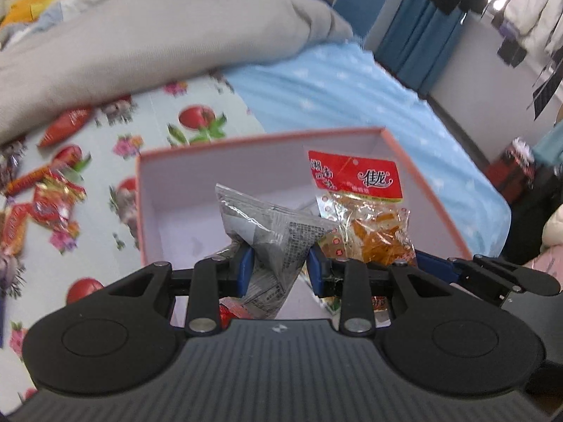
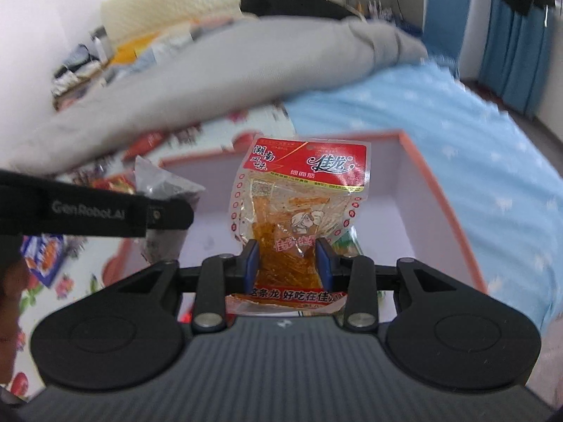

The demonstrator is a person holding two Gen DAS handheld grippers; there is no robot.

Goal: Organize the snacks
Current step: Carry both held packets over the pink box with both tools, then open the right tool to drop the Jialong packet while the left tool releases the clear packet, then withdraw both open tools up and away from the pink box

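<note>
My left gripper is shut on a silver snack packet with black print, held over the pink-rimmed box. My right gripper is shut on a clear packet of orange spicy strips with a red header. That packet also hangs over the box, and shows at the right in the left wrist view as the orange strip packet. The silver packet and the left gripper's black arm appear at the left of the right wrist view. The box floor looks white and mostly bare.
The box sits on a bed with a fruit-print sheet and a blue sheet. Several red-wrapped snacks lie loose to the box's left. A grey quilt is bunched behind. A blue snack pack lies at left.
</note>
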